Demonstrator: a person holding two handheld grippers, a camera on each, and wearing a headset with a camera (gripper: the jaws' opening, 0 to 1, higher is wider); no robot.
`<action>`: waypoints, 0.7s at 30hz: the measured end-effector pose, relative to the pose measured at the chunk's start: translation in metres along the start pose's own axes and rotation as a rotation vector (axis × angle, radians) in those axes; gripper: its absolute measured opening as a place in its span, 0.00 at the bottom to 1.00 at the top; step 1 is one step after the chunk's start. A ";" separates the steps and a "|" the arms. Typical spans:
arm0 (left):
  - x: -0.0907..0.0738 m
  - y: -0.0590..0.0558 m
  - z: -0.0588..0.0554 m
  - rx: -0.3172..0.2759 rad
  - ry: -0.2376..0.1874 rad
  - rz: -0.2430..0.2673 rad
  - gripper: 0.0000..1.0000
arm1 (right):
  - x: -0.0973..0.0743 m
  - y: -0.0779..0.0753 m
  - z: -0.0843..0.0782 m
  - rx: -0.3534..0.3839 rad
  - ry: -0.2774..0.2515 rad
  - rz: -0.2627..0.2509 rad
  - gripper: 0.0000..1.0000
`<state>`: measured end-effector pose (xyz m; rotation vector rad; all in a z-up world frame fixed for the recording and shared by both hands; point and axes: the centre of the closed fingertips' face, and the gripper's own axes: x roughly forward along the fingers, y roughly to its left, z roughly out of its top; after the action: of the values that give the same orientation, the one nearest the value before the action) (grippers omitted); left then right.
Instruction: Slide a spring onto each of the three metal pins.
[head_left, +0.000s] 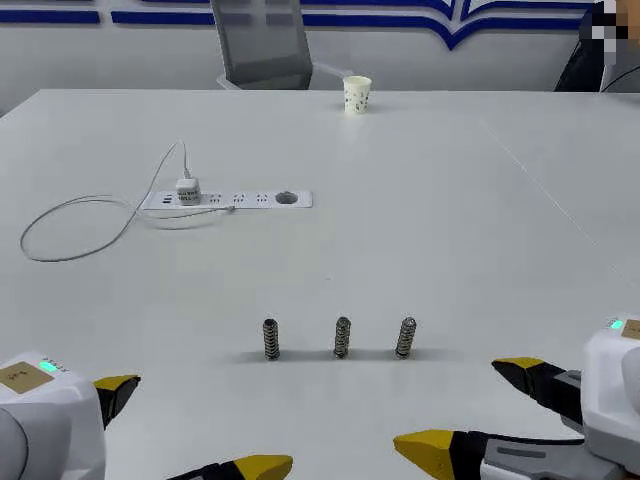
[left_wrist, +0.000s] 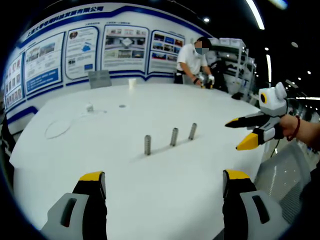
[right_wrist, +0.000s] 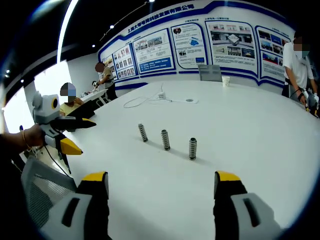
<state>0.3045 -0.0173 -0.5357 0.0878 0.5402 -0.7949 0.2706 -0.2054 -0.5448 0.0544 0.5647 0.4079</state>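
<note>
Three metal pins stand upright in a row on the white table, each with a spring coiled around it: left pin (head_left: 270, 339), middle pin (head_left: 342, 337), right pin (head_left: 405, 337). The same row appears as springs (left_wrist: 173, 136) in the left gripper view and springs (right_wrist: 165, 139) in the right gripper view. My left gripper (head_left: 195, 425) hangs open at the near left edge, holding nothing. My right gripper (head_left: 470, 405) is open at the near right, also holding nothing. Each is well short of the pins. Left gripper (left_wrist: 162, 182) and right gripper (right_wrist: 157, 181) show yellow-tipped jaws spread wide.
A white power strip (head_left: 228, 200) with a plugged charger and looped cable (head_left: 75, 225) lies mid-left. A paper cup (head_left: 356, 94) stands at the far edge by a grey chair (head_left: 262, 42). People stand and sit beyond the table.
</note>
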 end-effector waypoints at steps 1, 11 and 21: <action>0.000 0.001 -0.002 -0.003 0.009 0.005 0.98 | -0.001 0.000 0.000 0.004 -0.001 -0.001 0.88; -0.001 0.001 -0.005 0.001 0.022 0.003 0.97 | 0.000 0.003 0.001 -0.001 -0.005 0.001 0.89; 0.000 0.000 -0.004 0.007 0.017 -0.002 0.97 | 0.000 0.002 0.001 0.003 -0.007 -0.005 0.89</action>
<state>0.3025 -0.0163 -0.5387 0.1006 0.5532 -0.7991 0.2707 -0.2033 -0.5436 0.0574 0.5584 0.4018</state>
